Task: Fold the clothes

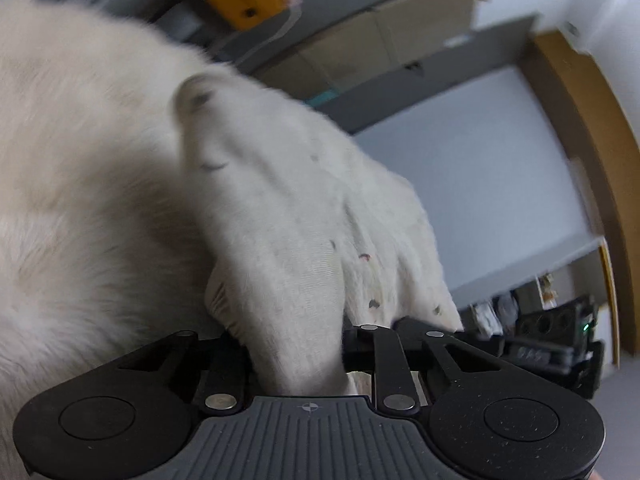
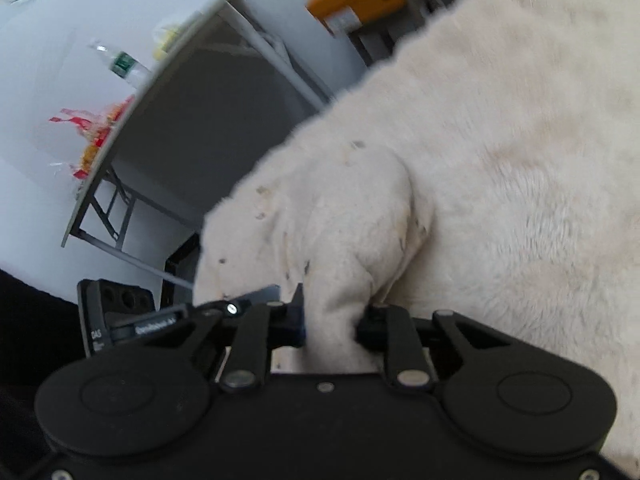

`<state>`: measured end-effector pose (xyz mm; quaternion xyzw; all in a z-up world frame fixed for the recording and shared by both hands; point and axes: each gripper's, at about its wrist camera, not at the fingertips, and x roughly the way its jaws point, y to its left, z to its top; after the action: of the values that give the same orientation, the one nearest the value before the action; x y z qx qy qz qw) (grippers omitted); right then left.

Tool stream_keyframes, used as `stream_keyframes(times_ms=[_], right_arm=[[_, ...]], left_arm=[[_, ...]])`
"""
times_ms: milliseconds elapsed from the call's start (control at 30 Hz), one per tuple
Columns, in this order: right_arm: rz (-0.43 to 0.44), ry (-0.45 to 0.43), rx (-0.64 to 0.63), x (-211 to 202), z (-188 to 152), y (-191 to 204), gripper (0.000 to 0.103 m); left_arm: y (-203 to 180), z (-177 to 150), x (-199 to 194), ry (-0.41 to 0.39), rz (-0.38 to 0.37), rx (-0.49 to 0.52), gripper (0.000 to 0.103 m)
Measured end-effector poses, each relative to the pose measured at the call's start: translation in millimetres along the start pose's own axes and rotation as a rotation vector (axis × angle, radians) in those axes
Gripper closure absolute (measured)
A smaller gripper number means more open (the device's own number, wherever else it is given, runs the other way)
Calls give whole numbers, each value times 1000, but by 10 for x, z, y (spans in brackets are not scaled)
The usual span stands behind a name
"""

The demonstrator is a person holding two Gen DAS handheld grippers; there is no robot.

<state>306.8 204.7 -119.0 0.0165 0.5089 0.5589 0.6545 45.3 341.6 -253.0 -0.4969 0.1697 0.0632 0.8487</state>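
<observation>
1. My left claw (image 1: 298, 344) is clamped on a bunched fold of the cream-white fleecy garment with small dark specks (image 1: 120, 160). The cloth runs down between the black fingers and fills the gap.
2. My right claw (image 2: 330, 320) is clamped the same way on another gathered bit of that garment, with a thick wad pinched between its fingers.
3. Risk one, as I judge it: each grip is on a crumpled bunch, not a flat edge. If either bunch holds more than one layer, the garment would lift twisted and the fold would come out crooked.
4. Risk two: the pile looks thick and soft, so a wad could creep out of the pads as the hanging weight pulls on it. Losing one side would leave the piece dangling from the other claw.
5. Risk three: both views are smeared, so I cannot tell which part of the garment I hold. It may be hem, sleeve or shoulder, and mismatched corners would spoil the fold.
6. The garment spreads up and away from both claws, filling the left of the left view and the right of the right view. Whether any of it rests on a counter I cannot tell.
7. It looks plush, pale and limp, with soft ridges fanning out from each pinch.
</observation>
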Motion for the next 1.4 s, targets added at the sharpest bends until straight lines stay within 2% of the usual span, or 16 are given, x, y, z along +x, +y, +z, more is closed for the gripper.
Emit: stream_keyframes(times_ms=[167, 367, 533, 633, 700, 733, 767, 800, 867, 900, 933, 967, 1033, 1167, 1267, 1400], right_arm=[[-43, -89, 11, -664, -211, 373, 86], [-130, -204, 142, -1881, -681, 631, 86], [-196, -313, 228, -2831, -1319, 583, 85], [-214, -350, 299, -3071, -1663, 304, 85], [-223, -351, 359, -3084, -1907, -69, 83], [-231, -337, 382, -3016, -2002, -253, 74], [-269, -302, 394, -2917, -2104, -442, 66], [-316, -260, 403, -2809, -2209, -634, 62], [-448, -164, 448, -2540, -2411, -989, 62], [-523, -126, 453, -2437, -2546, -1128, 63], [-554, -142, 446, -2424, -2624, -1159, 61], [-561, -174, 441, -2446, -2665, -1144, 61], [-593, -300, 417, -2590, -2797, -947, 59], [-657, -429, 347, -2671, -2970, -455, 44], [-658, -500, 366, -2577, -3158, -171, 43], [-833, -546, 408, -2405, -3532, 47, 40]], left_arm=[[-637, -55, -234, 22, -87, 116, 83], [-1407, -301, -200, 172, -226, 125, 83], [-2036, -854, 109, 287, -289, 186, 83], [-2194, -1263, 376, 367, -279, 213, 83], [-2152, -1624, 607, 417, -226, 250, 77], [-2107, -1689, 701, 426, -209, 262, 63], [-1996, -1804, 918, 449, -133, 305, 55], [-1813, -1906, 1138, 458, -11, 357, 54], [-1585, -1945, 1246, 485, 68, 384, 63], [-1503, -1929, 1243, 494, 60, 378, 63], [-1400, -1834, 1124, 481, 12, 376, 61], [-1376, -1787, 1024, 457, 4, 402, 49], [-1385, -1729, 856, 409, 5, 463, 39], [-1364, -1912, 764, 460, -16, 429, 40], [-1515, -2211, 774, 497, -6, 456, 44], [-1672, -2727, 689, 563, -34, 521, 50]])
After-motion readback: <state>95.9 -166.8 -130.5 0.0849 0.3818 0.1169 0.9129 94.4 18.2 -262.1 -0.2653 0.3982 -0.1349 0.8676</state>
